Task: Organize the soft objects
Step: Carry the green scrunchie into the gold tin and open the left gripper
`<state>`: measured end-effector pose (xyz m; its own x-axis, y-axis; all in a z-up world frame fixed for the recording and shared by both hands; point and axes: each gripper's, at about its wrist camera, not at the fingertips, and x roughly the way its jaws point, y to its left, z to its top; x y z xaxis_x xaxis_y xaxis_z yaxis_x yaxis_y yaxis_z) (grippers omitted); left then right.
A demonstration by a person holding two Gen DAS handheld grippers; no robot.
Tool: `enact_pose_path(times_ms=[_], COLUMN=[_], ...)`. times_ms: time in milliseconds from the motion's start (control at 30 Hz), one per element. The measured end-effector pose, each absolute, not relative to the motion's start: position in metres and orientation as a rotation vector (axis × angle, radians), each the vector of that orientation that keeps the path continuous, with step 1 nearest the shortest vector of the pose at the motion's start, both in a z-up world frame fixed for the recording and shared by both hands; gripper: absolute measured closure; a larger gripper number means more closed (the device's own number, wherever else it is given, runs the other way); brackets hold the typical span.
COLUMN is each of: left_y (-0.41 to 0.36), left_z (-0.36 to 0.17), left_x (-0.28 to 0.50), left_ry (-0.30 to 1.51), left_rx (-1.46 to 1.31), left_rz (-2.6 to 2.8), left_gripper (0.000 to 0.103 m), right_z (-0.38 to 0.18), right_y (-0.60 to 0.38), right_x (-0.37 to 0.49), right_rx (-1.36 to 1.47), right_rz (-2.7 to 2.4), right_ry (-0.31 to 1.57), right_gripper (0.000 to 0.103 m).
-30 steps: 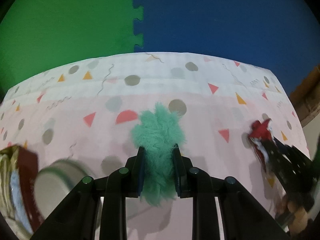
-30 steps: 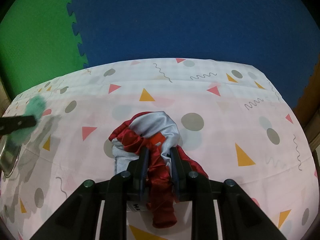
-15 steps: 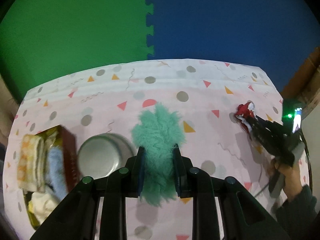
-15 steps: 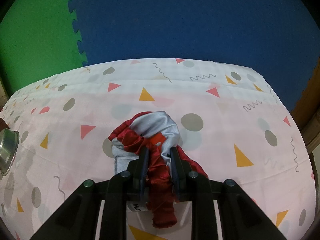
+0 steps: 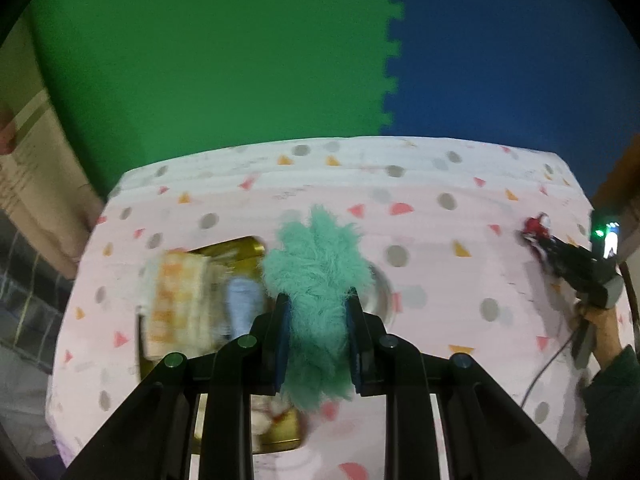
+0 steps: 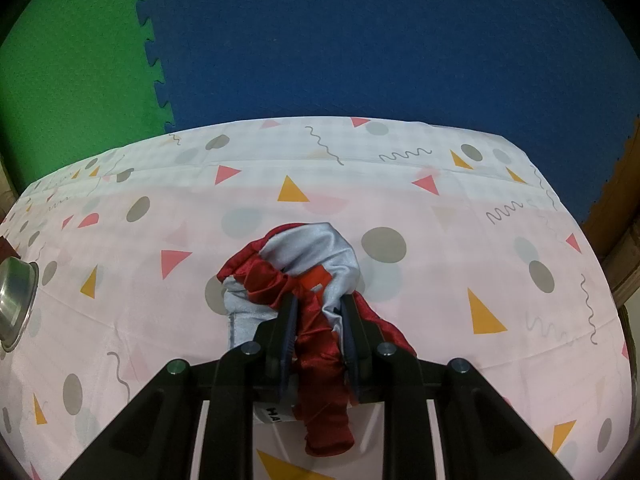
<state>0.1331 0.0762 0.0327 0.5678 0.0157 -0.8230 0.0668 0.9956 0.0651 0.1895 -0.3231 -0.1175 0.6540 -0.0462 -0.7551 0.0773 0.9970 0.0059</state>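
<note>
My left gripper (image 5: 316, 304) is shut on a fluffy teal fur piece (image 5: 316, 276) and holds it high above the table. Below it lies a gold tin box (image 5: 244, 250) holding a yellow-and-white cloth (image 5: 180, 300) and a light blue soft item (image 5: 242, 304). My right gripper (image 6: 320, 304) is shut on a bunched red and silver satin cloth (image 6: 308, 264) that rests on the tablecloth. The right gripper also shows far right in the left wrist view (image 5: 538, 236), with the red cloth (image 5: 536, 226) at its tip.
A steel bowl (image 6: 14, 300) sits at the left edge of the right wrist view; its rim (image 5: 384, 288) peeks out behind the fur. The table has a pink patterned cloth (image 6: 440, 280). Green and blue foam mats lie beyond. A wooden edge (image 6: 616, 240) stands right.
My left gripper has risen and swung left with the teal fur, so the tin box now lies under it. The right gripper and its cloth have stayed put.
</note>
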Motion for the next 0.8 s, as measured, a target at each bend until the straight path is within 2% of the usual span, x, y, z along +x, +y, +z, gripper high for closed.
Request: enact_pose_path(times_ms=[267, 800], left_y=[0.128, 0.149], left_z=[0.005, -0.057], left_x=[0.144, 0.182], left_ry=[1.022, 1.102], left_rx=[0.053, 0.025], left_rz=[0.050, 0.074], left_gripper=[0.081, 0.076], right_z=[-0.117, -0.117], right_y=[-0.323, -0.323], right_x=[0.190, 0.190], right_rx=[0.037, 0.030], right_rz=[-0.071, -0.075], right_ry=[0.855, 0.855], right_gripper=[0.080, 0.080])
